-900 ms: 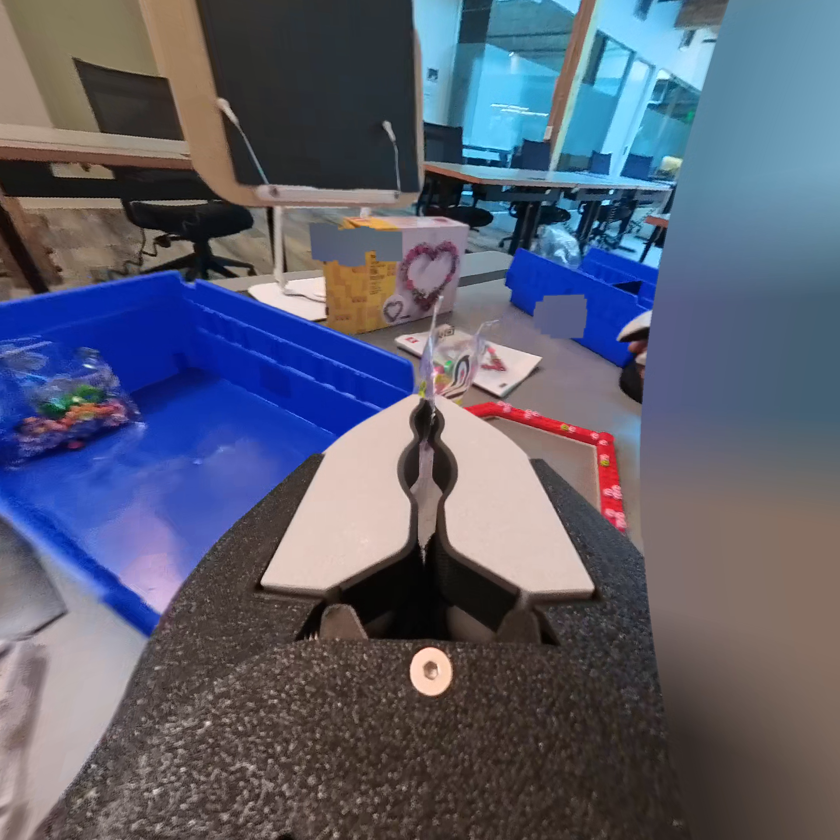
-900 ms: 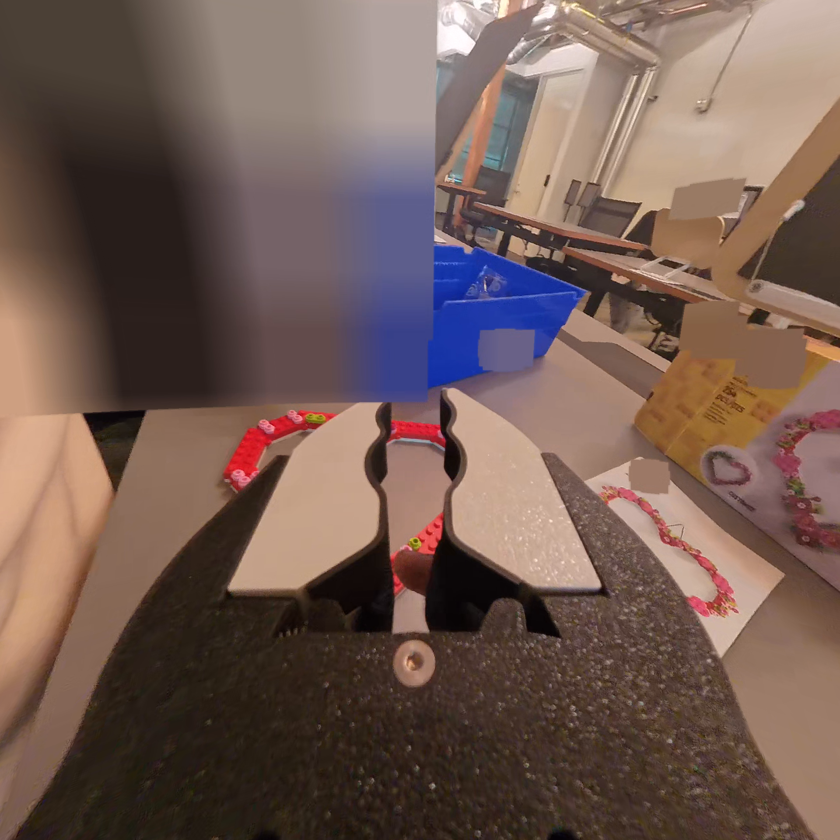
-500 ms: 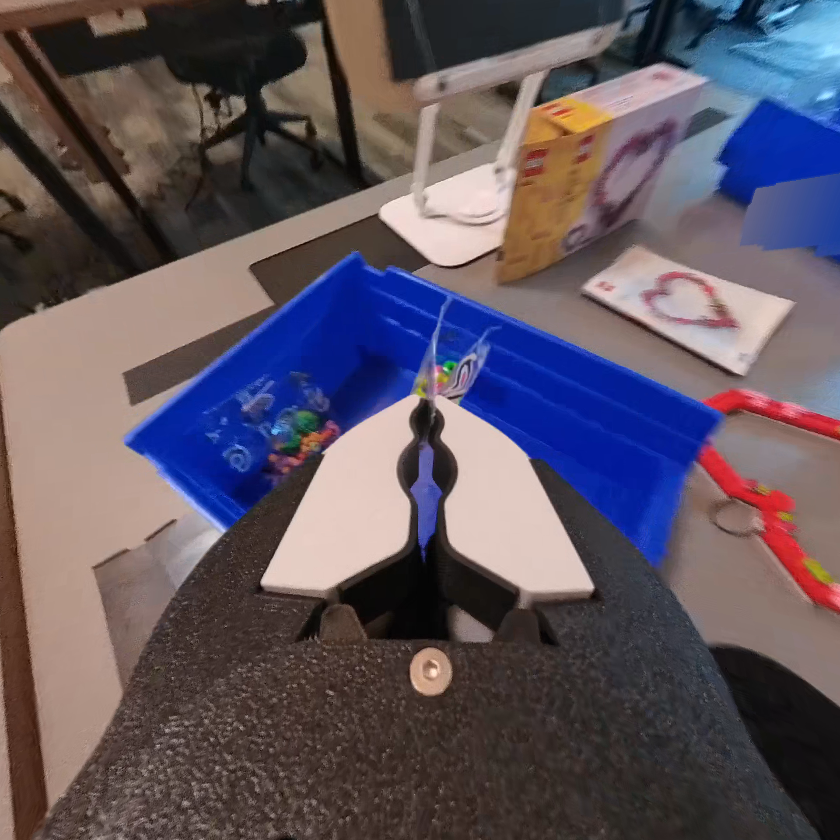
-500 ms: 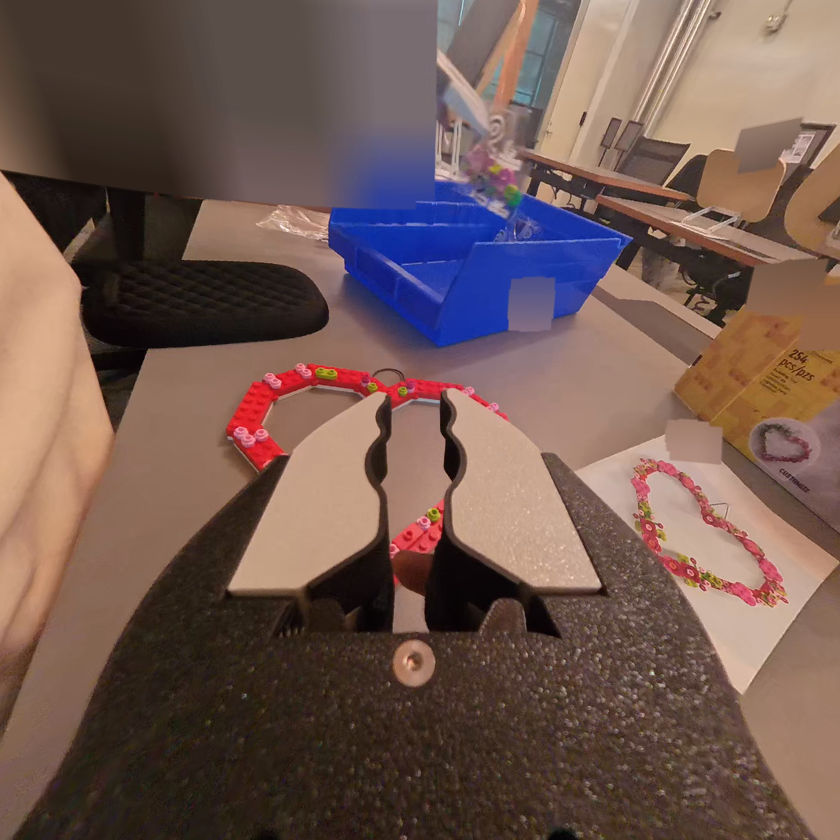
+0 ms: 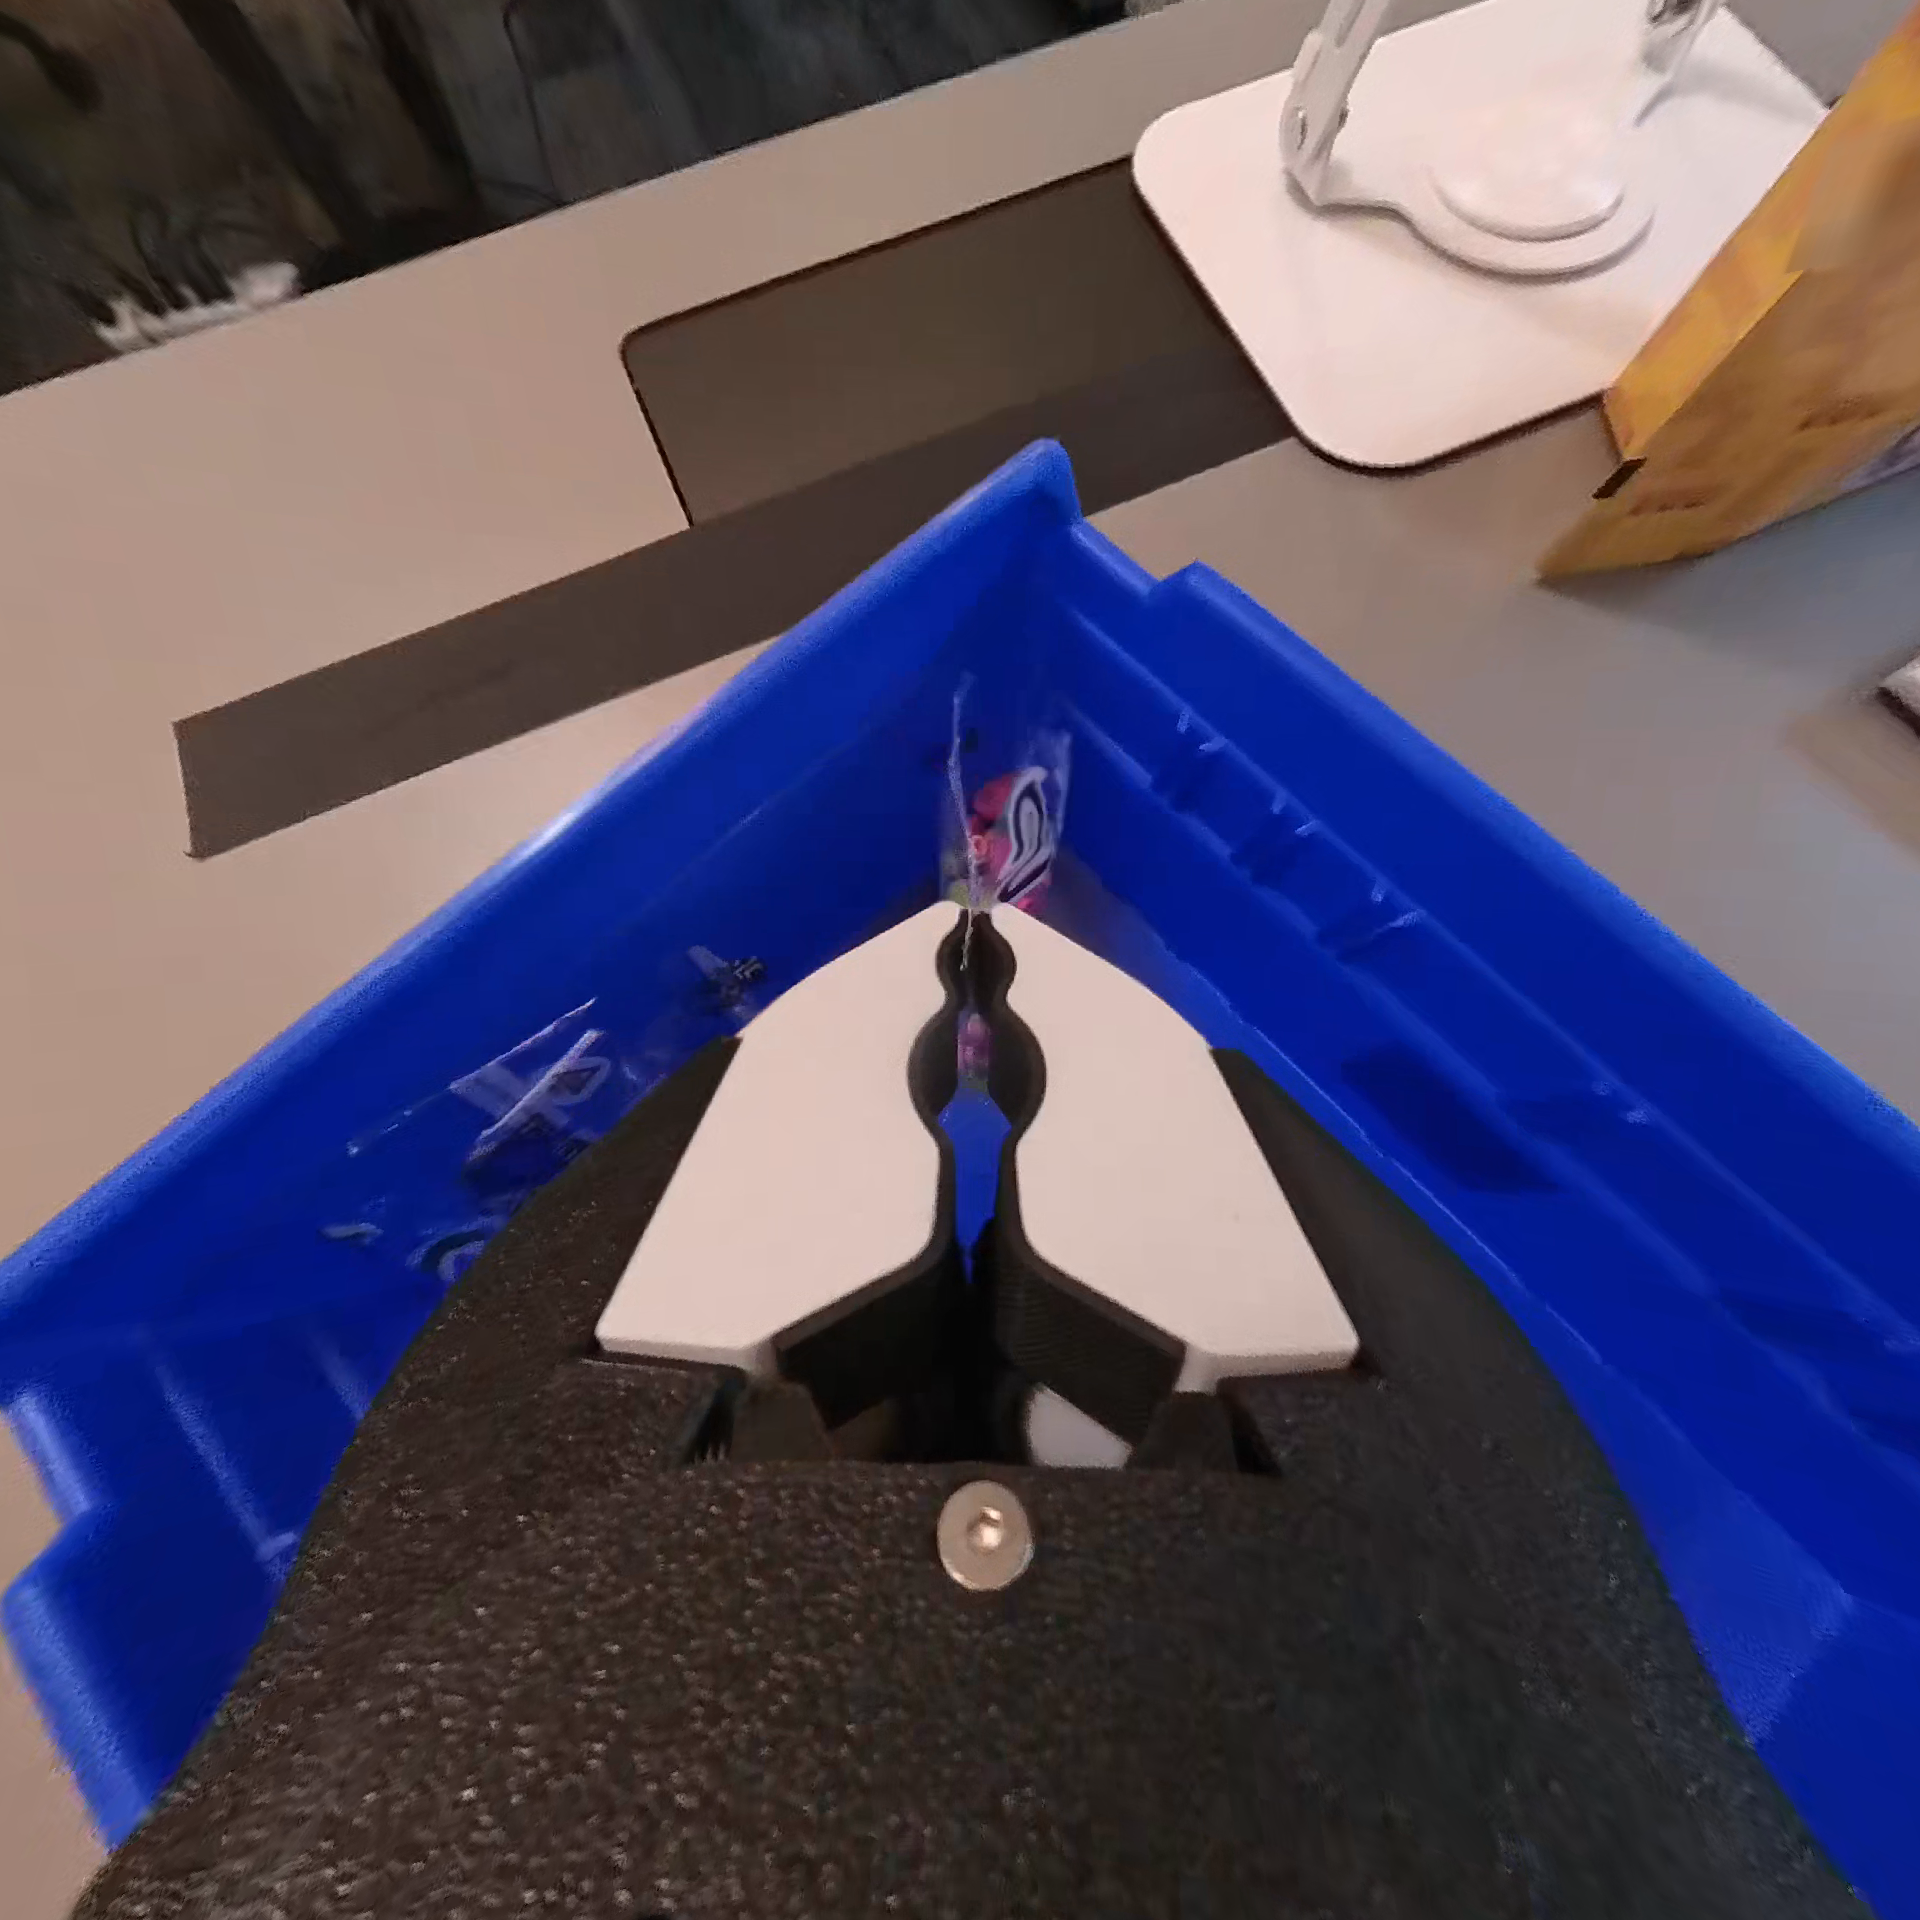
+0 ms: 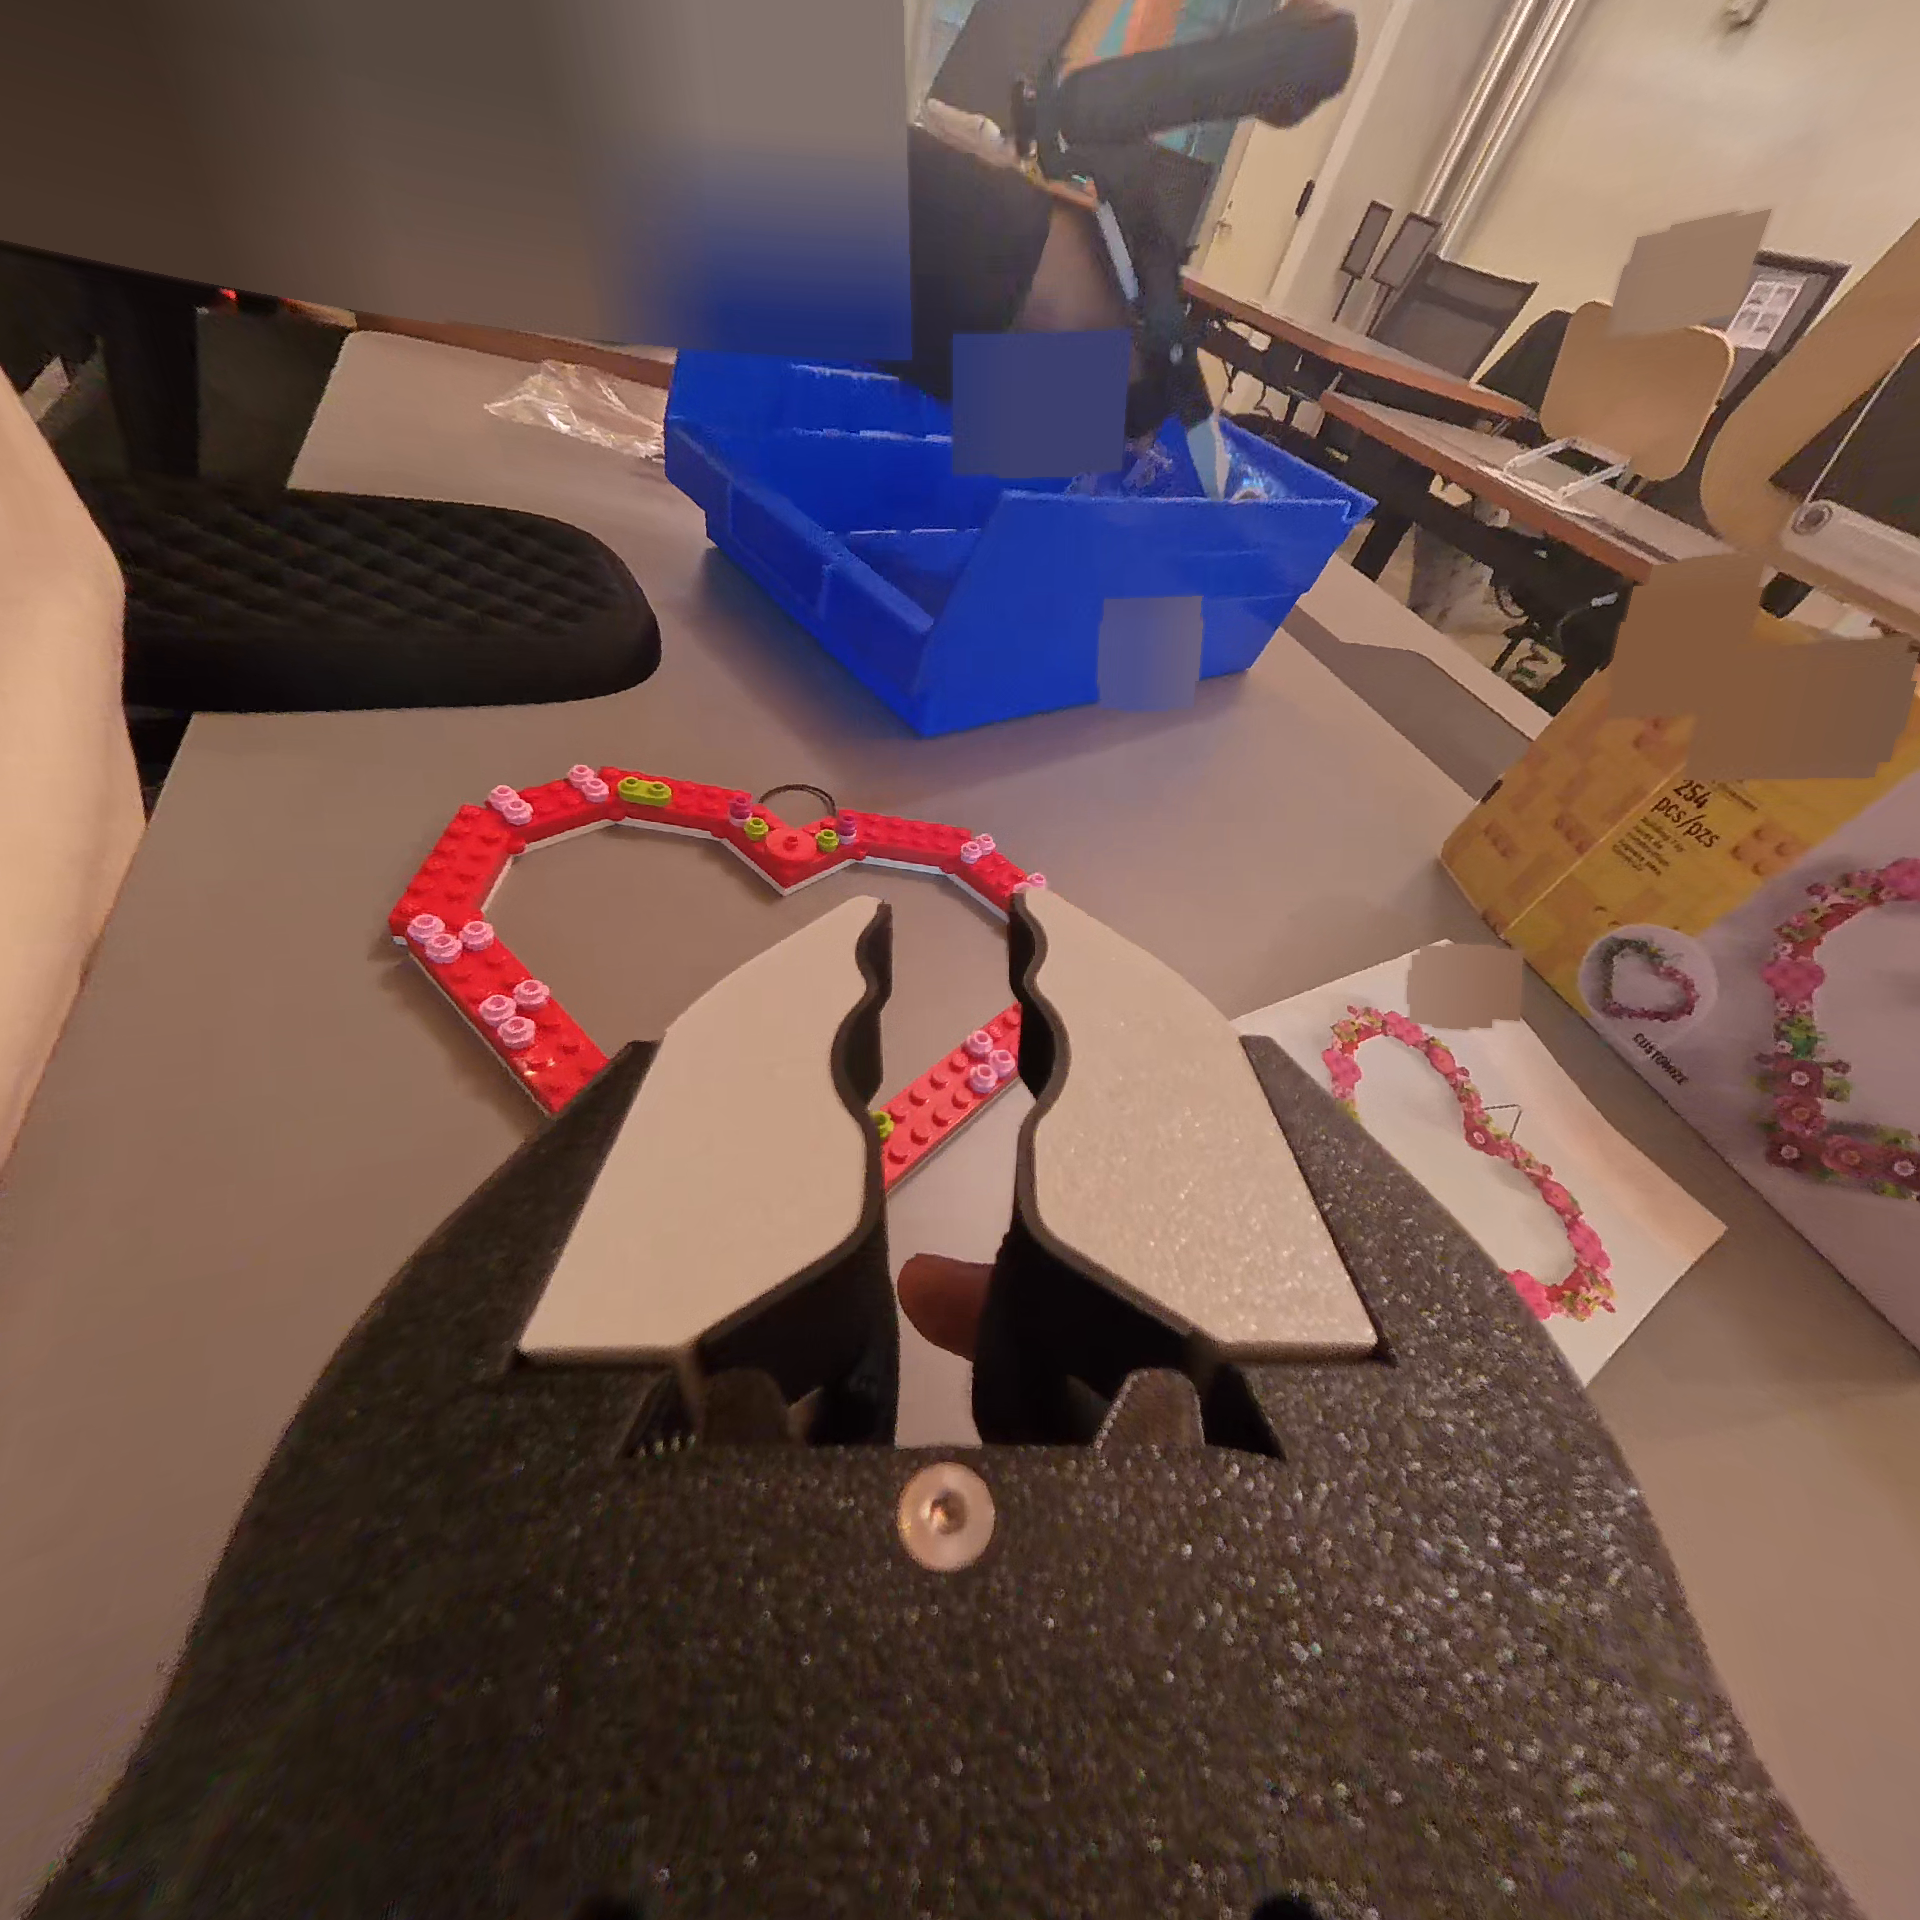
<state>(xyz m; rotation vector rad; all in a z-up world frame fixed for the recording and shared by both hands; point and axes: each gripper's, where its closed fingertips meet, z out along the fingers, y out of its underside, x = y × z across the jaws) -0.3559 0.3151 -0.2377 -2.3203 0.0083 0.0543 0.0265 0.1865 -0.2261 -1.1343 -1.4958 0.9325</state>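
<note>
Clear plastic bag point(image 5: 1003, 831) pinched in left tool point(image 5: 974, 920), contents blurred.

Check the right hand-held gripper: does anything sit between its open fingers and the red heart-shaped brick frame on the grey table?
Nothing visible does. The right hand-held gripper hangs open directly over the red heart-shaped brick frame, with only bare grey table showing through the gap. The white instruction sheet lies off to its right.
</note>
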